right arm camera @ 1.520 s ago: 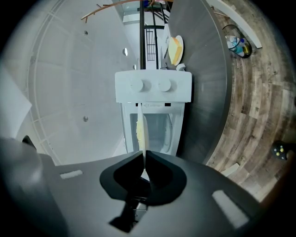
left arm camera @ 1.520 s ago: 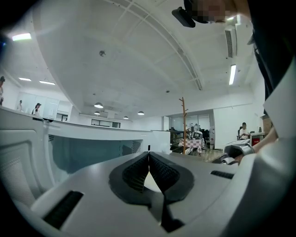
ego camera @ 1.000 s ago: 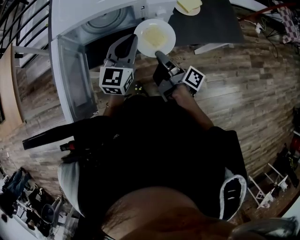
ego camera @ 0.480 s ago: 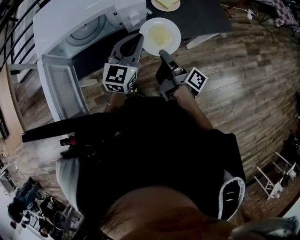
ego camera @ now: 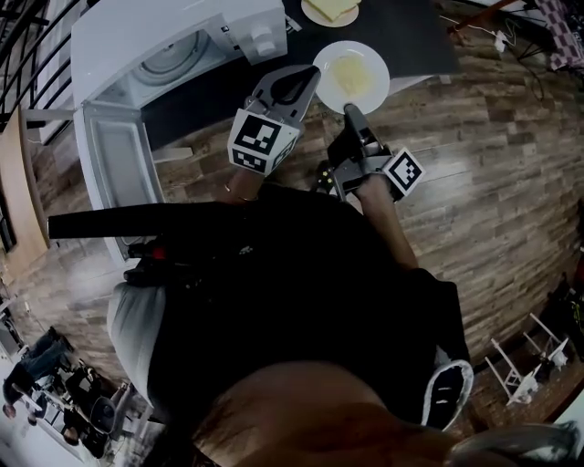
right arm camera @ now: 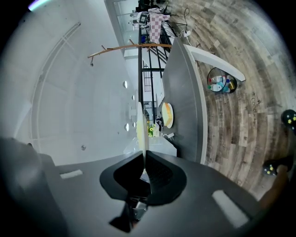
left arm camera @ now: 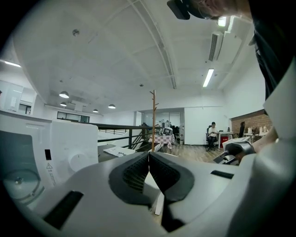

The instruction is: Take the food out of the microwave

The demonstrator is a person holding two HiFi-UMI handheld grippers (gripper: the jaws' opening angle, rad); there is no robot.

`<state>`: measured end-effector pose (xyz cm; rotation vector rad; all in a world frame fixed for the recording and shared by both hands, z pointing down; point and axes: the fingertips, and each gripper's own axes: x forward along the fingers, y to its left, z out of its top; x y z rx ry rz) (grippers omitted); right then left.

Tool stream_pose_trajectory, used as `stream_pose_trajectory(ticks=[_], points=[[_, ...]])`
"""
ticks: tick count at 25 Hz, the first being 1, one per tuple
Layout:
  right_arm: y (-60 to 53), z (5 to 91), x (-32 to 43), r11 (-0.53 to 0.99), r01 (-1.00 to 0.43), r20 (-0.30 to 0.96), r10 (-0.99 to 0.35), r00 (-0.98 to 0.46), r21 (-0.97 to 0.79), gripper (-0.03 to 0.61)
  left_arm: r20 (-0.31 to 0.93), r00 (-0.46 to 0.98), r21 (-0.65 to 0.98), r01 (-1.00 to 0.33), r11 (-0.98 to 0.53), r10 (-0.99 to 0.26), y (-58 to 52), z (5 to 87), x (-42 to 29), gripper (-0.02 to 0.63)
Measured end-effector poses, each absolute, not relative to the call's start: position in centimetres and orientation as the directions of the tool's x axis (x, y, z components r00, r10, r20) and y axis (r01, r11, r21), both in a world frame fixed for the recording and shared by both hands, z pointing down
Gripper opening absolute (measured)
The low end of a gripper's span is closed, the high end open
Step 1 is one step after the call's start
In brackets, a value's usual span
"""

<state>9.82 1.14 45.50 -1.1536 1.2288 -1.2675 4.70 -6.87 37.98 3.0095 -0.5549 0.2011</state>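
Plate (ego camera: 378, 66) moved right w/ R claw (ego camera: 348, 110) clamped on rim.

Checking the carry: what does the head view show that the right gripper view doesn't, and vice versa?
Head view only: the white microwave, door open. Right gripper view only: the right gripper shut on the plate's rim, plus a round bin of bottles on the floor. Both: the carried white round plate of yellow food and a second food plate on the dark tabletop.
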Motion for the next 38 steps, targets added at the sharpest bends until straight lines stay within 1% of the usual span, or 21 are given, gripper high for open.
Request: stream_pose_trajectory(ticks=[4, 12, 18, 22, 26, 38], points=[[1.4, 45.9, 10.9, -0.005, 0.013, 0.004, -0.999, -0.054, -1.0, 0.009, 0.144, 0.93, 0.054, -0.349, -0.936, -0.339, -6.7, 38.5, 5.7, 0.008], [1.0, 46.3, 10.8, -0.015, 0.005, 0.015, -0.997, -0.076, -1.0, 0.009, 0.166, 0.925, 0.046, -0.353, -0.935, -0.341, -6.5, 39.0, 5.1, 0.008], [4.0, 46.3, 16.0, 0.01, 0.019, -0.012, -0.996, -0.085, -1.0, 0.009, 0.181, 0.911, 0.004, -0.378, -0.926, -0.371, -3.4, 38.5, 9.7, 0.008], [4.7, 46.7, 17.0, 0.006, 0.017, -0.008, -0.994, -0.11, -1.0, 0.009, 0.17, 0.904, -0.009, -0.397, -0.918, -0.393, -2.5, 38.2, 10.5, 0.008], [5.5, 46.8, 18.4, -0.001, -0.018, 0.004, -0.991, -0.137, -1.0, 0.009, 0.163, 0.897, -0.014, -0.415, -0.91, -0.411, -1.7, 38.1, 11.6, 0.008], [6.5, 46.3, 21.6, 0.012, -0.033, -0.008, -0.992, -0.124, -0.999, 0.009, 0.145, 0.893, -0.047, -0.425, -0.904, -0.427, -0.9, 37.0, 13.7, 0.008]])
